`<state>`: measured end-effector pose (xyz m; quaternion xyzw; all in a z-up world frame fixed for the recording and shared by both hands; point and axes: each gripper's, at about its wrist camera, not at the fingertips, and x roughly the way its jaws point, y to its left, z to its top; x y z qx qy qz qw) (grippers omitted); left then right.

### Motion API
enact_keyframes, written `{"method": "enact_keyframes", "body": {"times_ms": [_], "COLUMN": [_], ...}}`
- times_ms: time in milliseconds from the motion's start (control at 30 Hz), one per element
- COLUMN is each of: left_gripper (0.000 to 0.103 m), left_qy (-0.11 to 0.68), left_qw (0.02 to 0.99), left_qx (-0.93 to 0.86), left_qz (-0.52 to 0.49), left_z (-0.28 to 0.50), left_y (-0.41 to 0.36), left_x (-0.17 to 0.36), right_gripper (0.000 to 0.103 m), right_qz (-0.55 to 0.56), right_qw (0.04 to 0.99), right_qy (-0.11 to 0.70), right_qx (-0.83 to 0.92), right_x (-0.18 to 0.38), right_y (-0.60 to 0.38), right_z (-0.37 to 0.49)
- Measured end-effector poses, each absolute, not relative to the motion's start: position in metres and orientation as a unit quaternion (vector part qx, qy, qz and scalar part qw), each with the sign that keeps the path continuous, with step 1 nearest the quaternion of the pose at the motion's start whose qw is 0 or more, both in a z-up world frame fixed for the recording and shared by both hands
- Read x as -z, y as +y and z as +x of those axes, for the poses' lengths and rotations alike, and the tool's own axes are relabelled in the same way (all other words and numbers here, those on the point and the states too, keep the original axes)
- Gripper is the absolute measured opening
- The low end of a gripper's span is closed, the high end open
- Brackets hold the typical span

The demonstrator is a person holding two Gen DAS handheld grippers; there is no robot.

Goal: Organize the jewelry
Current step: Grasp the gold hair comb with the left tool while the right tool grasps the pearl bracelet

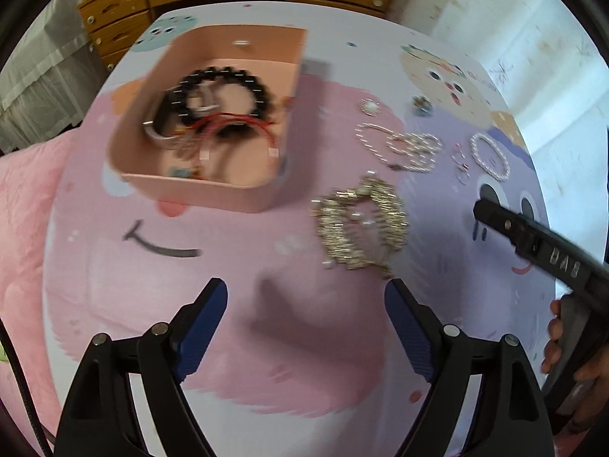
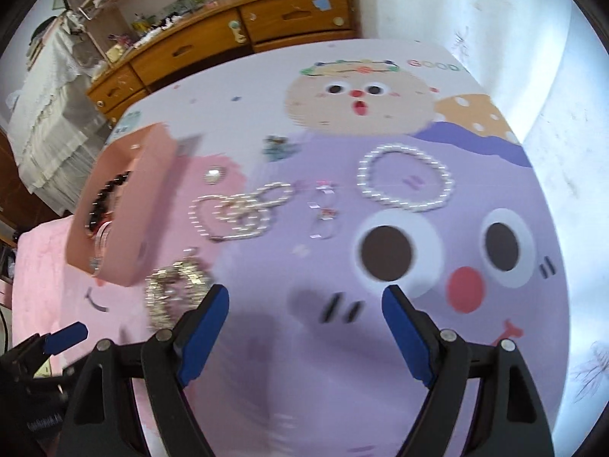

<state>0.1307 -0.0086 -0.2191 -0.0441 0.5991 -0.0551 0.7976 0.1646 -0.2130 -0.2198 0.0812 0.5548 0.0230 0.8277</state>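
Observation:
A pink box [image 1: 198, 190] stands on the cartoon-print table mat [image 1: 236, 361], holding a black bead bracelet [image 1: 224, 76], a red cord and a silver bangle. Right of it lie a gold sparkly piece [image 1: 361, 224], a heap of pearl chain [image 1: 403, 148] and a pearl bracelet [image 1: 475, 148]. My left gripper [image 1: 306, 316] hangs open over bare mat, just short of the gold piece. My right gripper [image 2: 306, 316] is open and empty above the purple face. Ahead of it lie the pearl bracelet [image 2: 363, 179] and the pearl chain [image 2: 243, 209], with the gold piece [image 2: 171, 293] at its left finger.
A round brooch [image 1: 370, 106], a small green-blue piece [image 1: 420, 104] and thin rings [image 2: 323, 209] also lie on the mat. Wooden drawers [image 2: 266, 19] stand behind the table, a pink blanket [image 1: 19, 228] lies left, and a white wall is on the right. A hand [image 1: 559, 342] grips the right tool.

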Motion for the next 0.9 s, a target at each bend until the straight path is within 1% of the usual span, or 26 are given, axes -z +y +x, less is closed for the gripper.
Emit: {"method": "enact_keyframes", "body": {"times_ms": [100, 267, 567, 633, 667, 700, 767, 867, 900], "left_gripper": [0.089, 0.089, 0.089, 0.089, 0.089, 0.089, 0.089, 0.089, 0.089], "left_qy": [0.595, 0.585, 0.552, 0.55, 0.549, 0.549, 0.542, 0.529, 0.527], "left_qw": [0.802, 0.81, 0.833, 0.834, 0.834, 0.834, 0.837, 0.844, 0.846], "left_qx": [0.05, 0.031, -0.008, -0.016, -0.021, -0.022, -0.029, -0.049, -0.052], "left_qz": [-0.033, -0.035, -0.038, -0.038, -0.044, -0.05, -0.069, -0.076, -0.07], "left_z": [0.132, 0.139, 0.158, 0.162, 0.164, 0.164, 0.165, 0.16, 0.164], "left_y": [-0.031, -0.051, -0.064, -0.063, -0.063, -0.061, -0.06, -0.058, -0.064], "left_x": [0.226, 0.236, 0.245, 0.245, 0.245, 0.246, 0.246, 0.246, 0.249], "right_gripper": [0.083, 0.083, 0.083, 0.08, 0.074, 0.069, 0.066, 0.064, 0.06], "right_qz": [0.088, 0.091, 0.091, 0.077, 0.068, 0.061, 0.038, 0.019, 0.008], "right_qw": [0.821, 0.817, 0.82, 0.821, 0.821, 0.822, 0.826, 0.83, 0.832], "right_qy": [0.564, 0.569, 0.564, 0.564, 0.566, 0.565, 0.562, 0.556, 0.554], "right_qx": [-0.02, -0.013, 0.03, 0.031, 0.029, 0.029, 0.028, 0.026, 0.028], "right_x": [0.223, 0.229, 0.237, 0.238, 0.239, 0.24, 0.24, 0.241, 0.241], "right_y": [-0.231, -0.256, -0.29, -0.293, -0.293, -0.293, -0.29, -0.287, -0.286], "right_z": [0.174, 0.195, 0.231, 0.234, 0.236, 0.237, 0.238, 0.238, 0.238]}}
